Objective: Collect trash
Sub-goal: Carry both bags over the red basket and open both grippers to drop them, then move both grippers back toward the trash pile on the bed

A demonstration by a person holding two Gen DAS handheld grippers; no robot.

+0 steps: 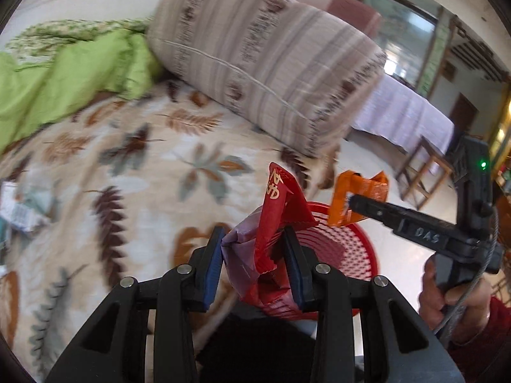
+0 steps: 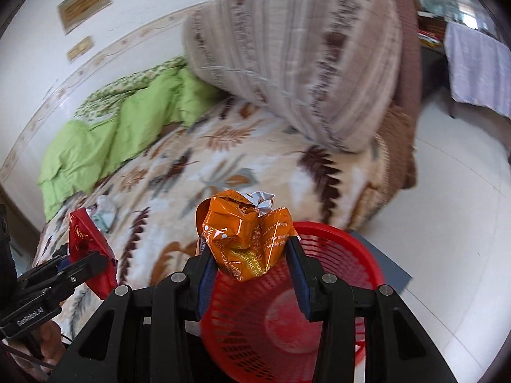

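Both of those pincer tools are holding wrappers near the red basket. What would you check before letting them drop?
1. Left gripper jaws clamp the red wrapper: ok.
2. Right gripper jaws clamp the orange wrapper: ok.
3. Red basket on the floor beside the bed, mouth open: ok.
4. Orange wrapper over the basket's opening: probably ok; it shows just above the rim.
5. Red wrapper over the opening: cannot tell; it may still be nearer the bed.
6. More litter left on the bed: not ok, paper scraps remain.
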